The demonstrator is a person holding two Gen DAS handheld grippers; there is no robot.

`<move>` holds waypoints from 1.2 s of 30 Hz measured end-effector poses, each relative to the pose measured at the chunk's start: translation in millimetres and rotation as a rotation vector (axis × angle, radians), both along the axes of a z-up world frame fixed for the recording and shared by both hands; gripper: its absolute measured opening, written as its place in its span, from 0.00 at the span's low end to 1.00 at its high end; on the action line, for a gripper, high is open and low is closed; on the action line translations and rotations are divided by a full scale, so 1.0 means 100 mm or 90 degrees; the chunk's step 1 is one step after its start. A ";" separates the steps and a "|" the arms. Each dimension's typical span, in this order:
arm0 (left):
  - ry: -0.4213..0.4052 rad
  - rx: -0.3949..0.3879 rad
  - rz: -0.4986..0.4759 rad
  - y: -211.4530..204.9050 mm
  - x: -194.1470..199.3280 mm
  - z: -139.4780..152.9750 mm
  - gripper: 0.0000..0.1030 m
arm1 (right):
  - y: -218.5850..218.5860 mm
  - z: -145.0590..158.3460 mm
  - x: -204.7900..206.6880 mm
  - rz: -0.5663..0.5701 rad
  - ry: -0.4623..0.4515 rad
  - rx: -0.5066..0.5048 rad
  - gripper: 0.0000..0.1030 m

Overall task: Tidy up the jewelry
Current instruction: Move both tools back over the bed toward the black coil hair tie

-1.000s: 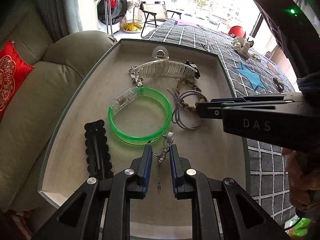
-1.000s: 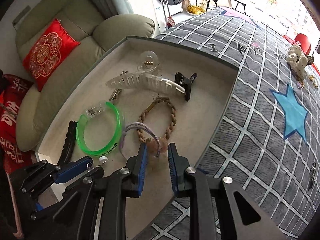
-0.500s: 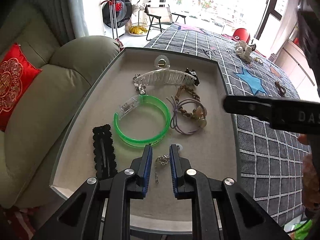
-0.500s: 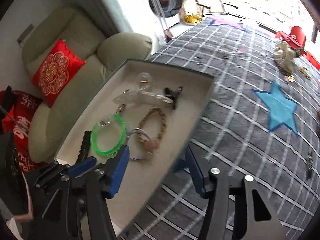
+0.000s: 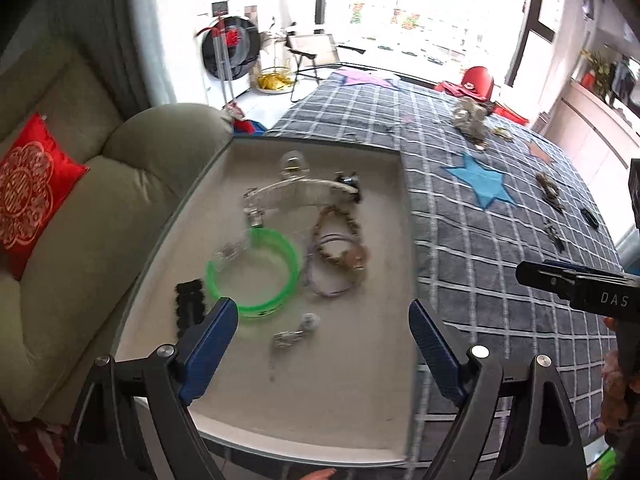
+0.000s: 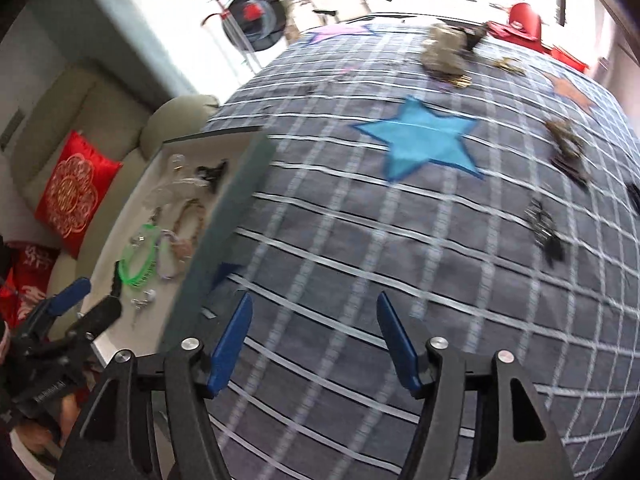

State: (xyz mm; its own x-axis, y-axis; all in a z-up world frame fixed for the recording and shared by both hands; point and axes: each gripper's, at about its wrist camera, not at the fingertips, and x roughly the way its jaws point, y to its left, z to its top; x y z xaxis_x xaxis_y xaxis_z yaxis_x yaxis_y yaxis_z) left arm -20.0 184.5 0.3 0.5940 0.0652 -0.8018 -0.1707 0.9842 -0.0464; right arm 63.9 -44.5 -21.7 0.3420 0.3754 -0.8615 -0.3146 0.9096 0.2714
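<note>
A beige tray (image 5: pixel 360 408) holds a green bangle (image 5: pixel 256 272), a clear hair claw (image 5: pixel 296 194), a braided bracelet with purple hair ties (image 5: pixel 338 256), a black lace clip (image 5: pixel 188 306) and a silver earring (image 5: pixel 294 334). My left gripper (image 5: pixel 324 340) is open and empty above the tray's near end, just above the earring. My right gripper (image 6: pixel 314 340) is open and empty over the grey checked cloth (image 6: pixel 400 260), right of the tray (image 6: pixel 224 216). Loose jewelry pieces (image 6: pixel 544 228) lie on the cloth at the right.
A beige sofa (image 5: pixel 72 264) with a red cushion (image 5: pixel 28 196) stands left of the tray. A figurine (image 6: pixel 446 54) and more trinkets (image 6: pixel 566 148) sit at the cloth's far side. A blue star (image 6: pixel 420 140) marks the cloth.
My left gripper opened and let the earring drop onto the tray, then pulled back. My right gripper opened, left the hair ties in the tray and swung right over the cloth.
</note>
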 end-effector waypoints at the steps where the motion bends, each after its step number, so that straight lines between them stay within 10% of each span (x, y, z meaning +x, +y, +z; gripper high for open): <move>1: -0.001 0.002 -0.008 -0.07 0.02 0.02 0.86 | -0.09 0.00 -0.01 -0.009 -0.002 -0.001 0.74; 3: -0.005 0.002 -0.025 -0.21 0.05 0.06 1.00 | -0.28 0.00 -0.02 -0.032 -0.008 -0.007 0.78; 23: 0.055 -0.064 -0.189 -1.95 1.07 -0.07 1.00 | -2.47 -0.06 0.33 -0.290 -0.044 -0.060 0.83; 36: 0.057 -0.071 -0.272 -2.73 2.03 -0.25 0.97 | -2.99 -0.27 1.03 -0.312 -0.070 -0.136 0.83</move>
State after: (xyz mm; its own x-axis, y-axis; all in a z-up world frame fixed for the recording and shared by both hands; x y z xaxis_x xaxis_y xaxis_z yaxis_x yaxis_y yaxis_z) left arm 183.3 -88.2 -25.1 0.4774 -0.2609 -0.8391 0.2414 0.9571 -0.1603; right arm 167.0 -343.6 -48.9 0.5251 -0.0295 -0.8505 0.1433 0.9882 0.0541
